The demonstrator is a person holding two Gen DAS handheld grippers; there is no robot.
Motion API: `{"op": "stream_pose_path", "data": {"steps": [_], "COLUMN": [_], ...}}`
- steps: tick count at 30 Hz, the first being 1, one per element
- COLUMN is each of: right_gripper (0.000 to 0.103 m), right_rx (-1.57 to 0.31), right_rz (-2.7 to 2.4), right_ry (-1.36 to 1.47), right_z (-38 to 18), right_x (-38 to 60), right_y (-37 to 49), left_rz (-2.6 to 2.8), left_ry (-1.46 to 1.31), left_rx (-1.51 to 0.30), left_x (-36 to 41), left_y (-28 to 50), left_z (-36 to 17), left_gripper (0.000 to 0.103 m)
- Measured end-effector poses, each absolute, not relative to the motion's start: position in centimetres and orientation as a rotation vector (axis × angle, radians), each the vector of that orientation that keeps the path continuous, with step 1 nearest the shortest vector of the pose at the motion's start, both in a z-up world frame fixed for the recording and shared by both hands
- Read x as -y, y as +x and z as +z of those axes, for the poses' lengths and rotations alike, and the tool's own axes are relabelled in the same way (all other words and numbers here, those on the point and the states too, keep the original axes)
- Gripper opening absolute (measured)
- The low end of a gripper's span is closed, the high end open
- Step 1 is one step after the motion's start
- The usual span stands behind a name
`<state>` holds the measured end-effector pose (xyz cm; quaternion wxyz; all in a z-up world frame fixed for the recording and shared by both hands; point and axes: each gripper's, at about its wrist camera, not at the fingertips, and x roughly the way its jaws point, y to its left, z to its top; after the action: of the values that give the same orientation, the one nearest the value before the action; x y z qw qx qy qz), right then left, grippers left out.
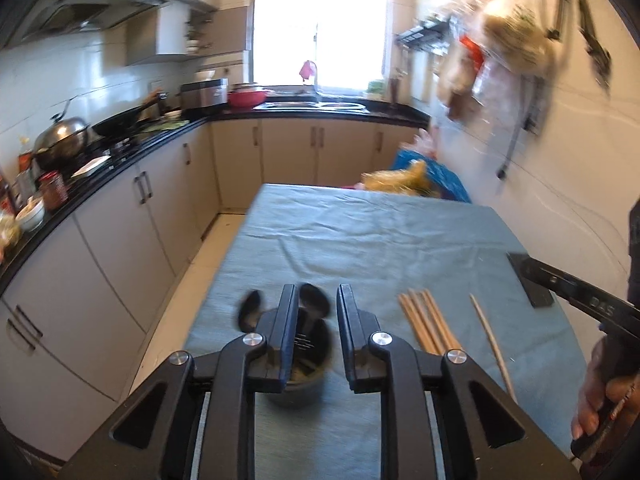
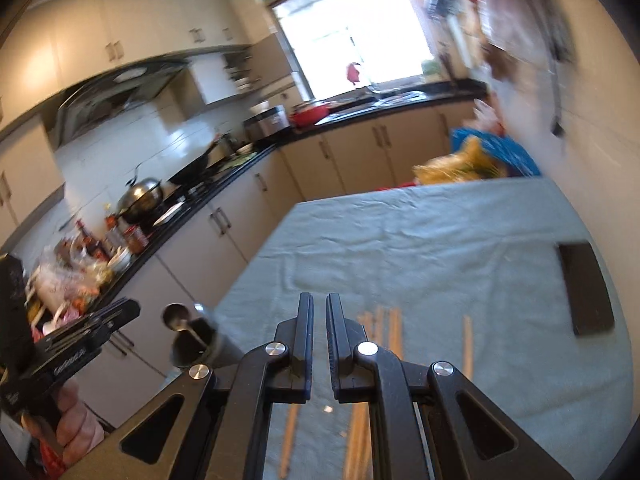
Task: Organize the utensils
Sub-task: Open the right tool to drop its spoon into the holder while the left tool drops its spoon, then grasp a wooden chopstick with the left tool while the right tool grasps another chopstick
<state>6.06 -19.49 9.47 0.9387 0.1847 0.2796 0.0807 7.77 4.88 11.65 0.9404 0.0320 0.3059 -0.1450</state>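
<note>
Both wrist cameras look forward and slightly down over the cloth-covered worktop (image 1: 360, 232) toward the window (image 1: 320, 28). Both views share the chopsticks (image 1: 428, 324) close below; the right view is tilted.

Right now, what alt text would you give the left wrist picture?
An open left gripper hovers over a dark cup holding spoons on a blue-clothed table. Loose chopsticks lie to its right, with the right gripper beyond and a kitchen behind.
</note>
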Motion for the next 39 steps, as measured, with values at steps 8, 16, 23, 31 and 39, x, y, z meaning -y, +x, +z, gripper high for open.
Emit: {"op": "stream_pose_path", "data": {"steps": [8, 16, 23, 31, 39], "right_gripper": [0.007, 0.007, 0.009, 0.016, 0.017], "right_rx": [-0.616, -0.66, -0.671, -0.662, -0.659], "right_rz": [0.081, 0.026, 0.036, 0.048, 0.042], "right_ry": [0.467, 0.543, 0.549, 0.561, 0.583], "right_z": [6.3, 4.1, 2.7, 1.7, 1.5], "right_x": [24.6, 28.8, 29.7, 31.1, 32.9], "right_y": [4.0, 2.8, 1.5, 0.0, -0.7], "left_rz": [-0.347, -0.293, -0.11, 0.067, 0.17], "left_ry": [0.124, 0.182, 0.188, 0.156, 0.151], "left_rx": [-0.747, -0.926, -1.12, -1.222, -1.292], "left_x": [1.3, 6.8, 8.4, 8.2, 8.1], "left_y": [8.0, 11.2, 17.9, 23.4, 26.8], "left_z": [9.1, 5.2, 0.6, -1.5, -4.1], "left_gripper": [0.035, 0.037, 0.038, 0.038, 0.038]}}
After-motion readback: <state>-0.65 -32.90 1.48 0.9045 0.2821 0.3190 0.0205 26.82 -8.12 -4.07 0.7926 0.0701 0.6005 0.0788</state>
